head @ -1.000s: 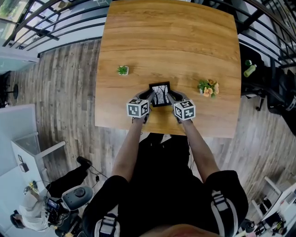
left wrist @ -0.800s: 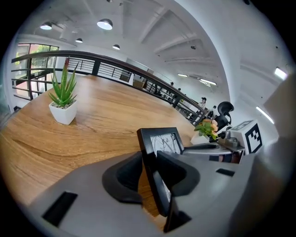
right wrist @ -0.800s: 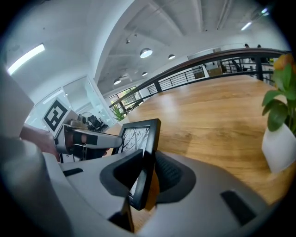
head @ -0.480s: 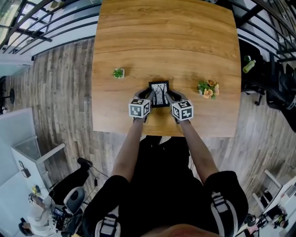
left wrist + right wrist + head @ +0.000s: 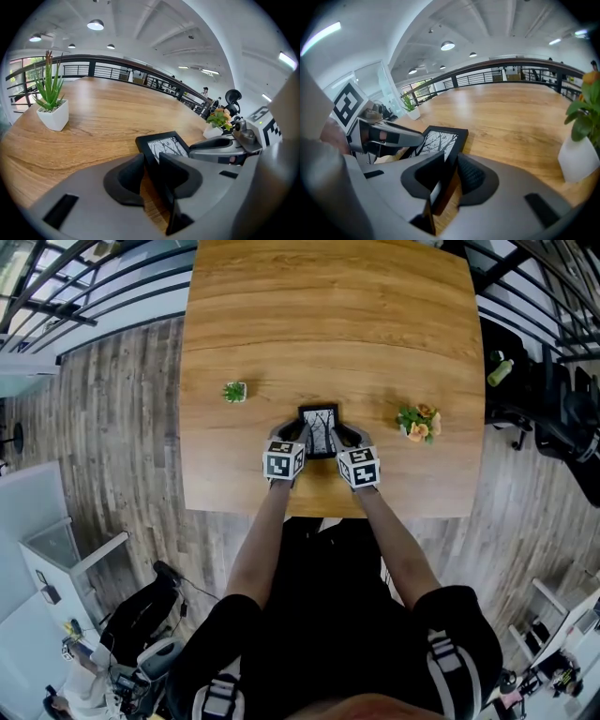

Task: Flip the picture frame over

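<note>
Entered left to right across one table (image 5: 328, 315) of pale wood:

1. Small green plant (image 5: 233, 391) in a white pot – one, standing well to the left of the frame.
2. Left gripper (image 5: 302, 434) – its jaws have just been opening. The frame's left edge stands between them, against the inner jaw, with a sliver of wood showing beside the outer one. We read this as a loose straddle, not a grip.
3. Picture frame (image 5: 320, 427) – one, black, print of bare branches facing up, near the table's near edge between the two grippers. Its back is hidden, and we cannot tell whether its near end rests on the wood.
4. Right gripper (image 5: 339, 435) – jaws part-way closed on the frame's right edge, with a pad against each face.
5. Orange flowers (image 5: 418, 422) in a white pot – one, to the right of the frame.

The head view hides both hands under the marker cubes and cannot settle the jaws (only the gripper views do). The right gripper view cuts the flower pot off at its edge.

Count: two grippers, two potted plants.
</note>
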The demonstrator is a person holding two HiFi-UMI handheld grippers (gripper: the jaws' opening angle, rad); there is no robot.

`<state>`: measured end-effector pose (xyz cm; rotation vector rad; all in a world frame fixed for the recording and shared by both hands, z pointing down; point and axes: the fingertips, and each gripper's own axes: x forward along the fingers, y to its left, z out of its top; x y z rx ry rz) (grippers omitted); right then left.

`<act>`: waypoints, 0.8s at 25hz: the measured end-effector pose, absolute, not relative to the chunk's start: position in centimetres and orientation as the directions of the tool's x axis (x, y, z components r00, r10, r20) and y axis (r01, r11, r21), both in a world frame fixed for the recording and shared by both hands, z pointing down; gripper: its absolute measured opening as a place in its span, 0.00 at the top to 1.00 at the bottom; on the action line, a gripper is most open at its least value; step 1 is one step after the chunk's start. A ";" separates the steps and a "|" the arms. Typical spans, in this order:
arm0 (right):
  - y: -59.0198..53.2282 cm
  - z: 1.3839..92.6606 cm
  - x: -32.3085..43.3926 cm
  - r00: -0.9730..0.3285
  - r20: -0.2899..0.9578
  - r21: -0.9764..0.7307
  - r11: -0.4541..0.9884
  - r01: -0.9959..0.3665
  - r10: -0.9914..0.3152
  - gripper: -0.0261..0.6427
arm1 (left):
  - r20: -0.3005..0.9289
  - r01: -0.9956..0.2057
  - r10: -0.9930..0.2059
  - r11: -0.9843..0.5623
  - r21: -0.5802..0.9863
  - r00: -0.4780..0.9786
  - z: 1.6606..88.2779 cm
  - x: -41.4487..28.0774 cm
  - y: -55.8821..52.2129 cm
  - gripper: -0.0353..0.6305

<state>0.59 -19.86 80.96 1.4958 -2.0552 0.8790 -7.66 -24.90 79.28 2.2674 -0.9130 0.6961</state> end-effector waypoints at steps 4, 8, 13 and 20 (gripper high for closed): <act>-20.1 81.0 0.5 -0.280 0.696 -0.166 0.230 -0.959 -0.661 0.81 | 0.659 -0.738 -0.438 -0.616 0.275 0.611 79.4 -7.5 -25.1 0.77; -19.9 80.6 0.4 -0.289 0.702 -0.140 0.271 -0.952 -0.651 0.81 | 0.662 -0.730 -0.447 -0.643 0.230 0.602 79.2 -7.4 -24.9 0.76; -19.6 80.7 0.3 -0.326 0.711 -0.144 0.326 -0.934 -0.623 0.80 | 0.665 -0.742 -0.457 -0.631 0.227 0.591 78.8 -7.6 -25.1 0.76; -19.0 79.7 1.1 -0.332 0.696 -0.138 0.336 -0.932 -0.637 0.81 | 0.638 -0.743 -0.484 -0.632 0.218 0.599 77.0 -7.9 -24.9 0.76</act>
